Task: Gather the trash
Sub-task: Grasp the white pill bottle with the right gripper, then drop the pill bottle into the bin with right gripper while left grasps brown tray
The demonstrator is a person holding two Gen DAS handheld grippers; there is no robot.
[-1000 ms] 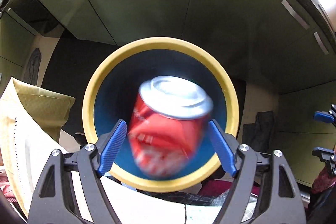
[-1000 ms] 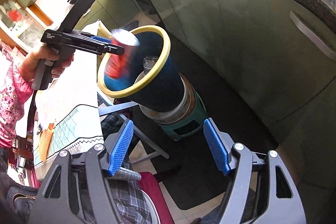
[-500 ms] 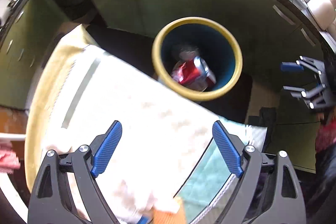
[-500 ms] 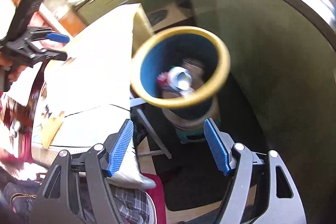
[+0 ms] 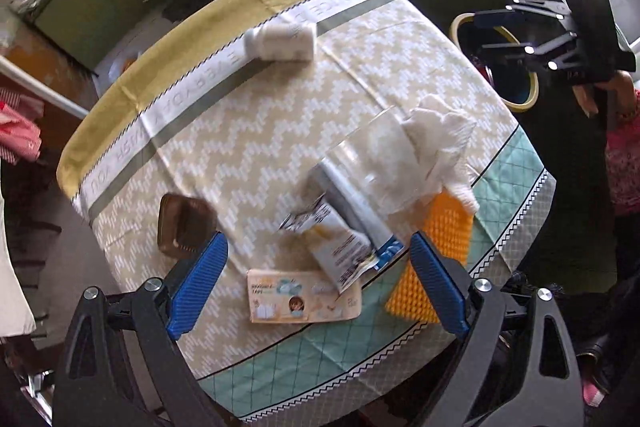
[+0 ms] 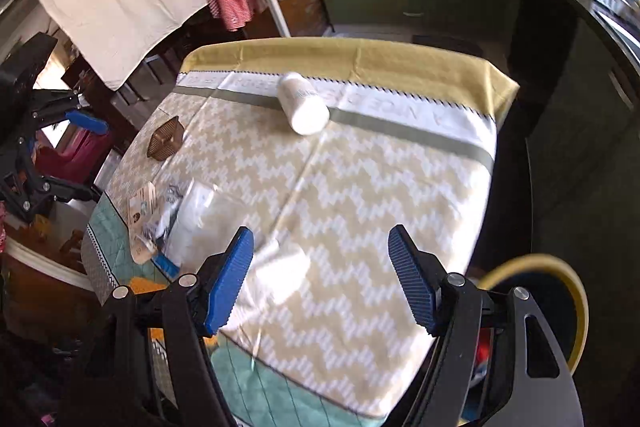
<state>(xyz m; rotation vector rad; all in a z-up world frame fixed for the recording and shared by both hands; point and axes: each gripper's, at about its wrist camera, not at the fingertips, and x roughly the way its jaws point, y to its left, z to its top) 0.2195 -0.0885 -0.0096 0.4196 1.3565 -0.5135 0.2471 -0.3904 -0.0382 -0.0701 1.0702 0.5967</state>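
L gripper [image 5: 316, 275]: jaws spread wide, nothing between them. It hung above the near edge of the table [image 5: 224, 143], pointed down at a cluster of litter: torn carton [image 5: 340, 247], flat printed packet [image 5: 300, 297], clear plastic bag [image 5: 372, 155], crumpled white tissue [image 5: 440, 131]. Judged: wide set suits a drop onto the carton, closest item under the jaws.

R gripper [image 6: 320, 275]: also fully open, empty, over the table's corner nearest the yellow-rimmed bin [image 6: 560, 291]. Tissue sat just ahead of its L finger, blurred.

Further out: white bottle [image 5: 282, 43] lay on its side near the far edge, well apart from the rest; could roll if nudged. Brown ridged item [image 5: 182, 227] by the L edge, unclear whether trash. Orange mat [image 5: 436, 259] under the litter's near side, prob. not trash.

Bin stood off the table's R edge, beside it & lower; contents barely visible. Mid-table bare cloth, so open room for both grippers. Cloth overhang at edges could snag.
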